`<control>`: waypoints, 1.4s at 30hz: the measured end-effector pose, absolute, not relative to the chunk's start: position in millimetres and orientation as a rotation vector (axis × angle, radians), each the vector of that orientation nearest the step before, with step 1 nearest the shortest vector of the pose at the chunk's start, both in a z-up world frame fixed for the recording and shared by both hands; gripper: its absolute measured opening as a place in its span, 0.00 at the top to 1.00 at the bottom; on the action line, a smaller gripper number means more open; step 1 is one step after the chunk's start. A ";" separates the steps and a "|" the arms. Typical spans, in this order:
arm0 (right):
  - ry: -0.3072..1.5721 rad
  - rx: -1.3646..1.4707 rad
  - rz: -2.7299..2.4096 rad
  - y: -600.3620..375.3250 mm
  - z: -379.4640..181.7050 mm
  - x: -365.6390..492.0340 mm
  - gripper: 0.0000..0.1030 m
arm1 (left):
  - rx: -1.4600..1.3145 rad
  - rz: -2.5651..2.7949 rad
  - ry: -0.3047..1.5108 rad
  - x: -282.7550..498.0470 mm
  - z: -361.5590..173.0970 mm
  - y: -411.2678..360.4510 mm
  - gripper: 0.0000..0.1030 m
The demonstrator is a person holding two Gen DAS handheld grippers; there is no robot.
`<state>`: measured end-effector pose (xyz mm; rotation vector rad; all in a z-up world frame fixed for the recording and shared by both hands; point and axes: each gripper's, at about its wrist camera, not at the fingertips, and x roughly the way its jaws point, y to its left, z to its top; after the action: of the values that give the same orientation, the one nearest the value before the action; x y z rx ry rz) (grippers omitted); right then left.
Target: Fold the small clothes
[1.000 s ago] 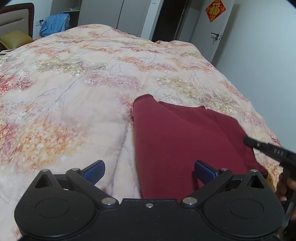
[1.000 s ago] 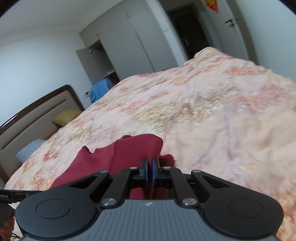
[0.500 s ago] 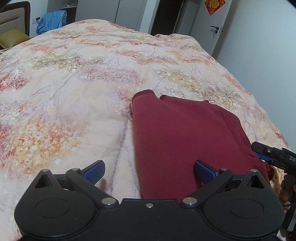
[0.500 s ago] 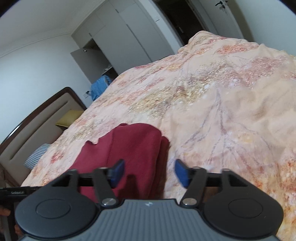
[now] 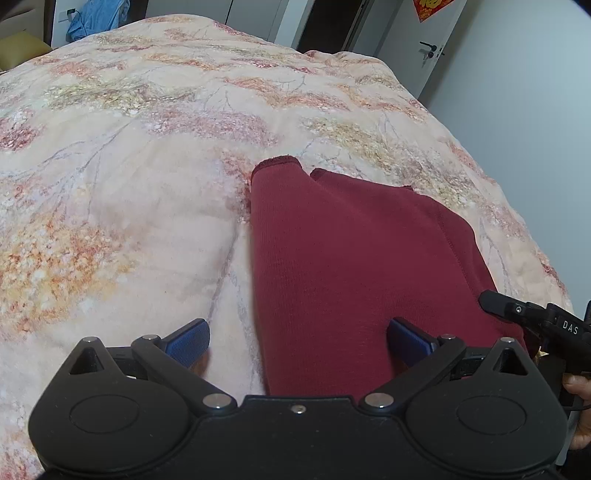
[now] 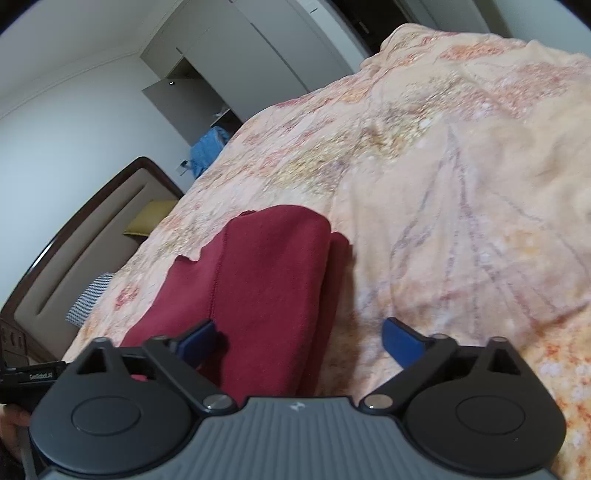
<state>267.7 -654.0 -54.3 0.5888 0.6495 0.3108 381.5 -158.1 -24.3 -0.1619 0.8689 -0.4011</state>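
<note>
A floral-quilted bed (image 5: 155,155) carries a folded dark-red garment (image 5: 351,258) lying flat.

A plain dark-red garment (image 5: 351,258) lies mid-frame on a peach quilt (image 5: 129,155) patterned with pink, orange and yellow blossoms and grey branches, while blue fingertip pads (image 5: 188,338) tip black gripper frames and a blue cloth (image 5: 98,18) sits upper left.
</note>
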 end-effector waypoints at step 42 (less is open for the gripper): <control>0.535 0.515 0.352 -629.7 0.6 219.9 0.85 | -0.237 -0.498 0.838 353.1 21.7 -157.7 0.67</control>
<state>219.9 -629.7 0.6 0.5149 0.5354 0.3524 353.1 -157.7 21.7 -0.2372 0.8381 -0.4982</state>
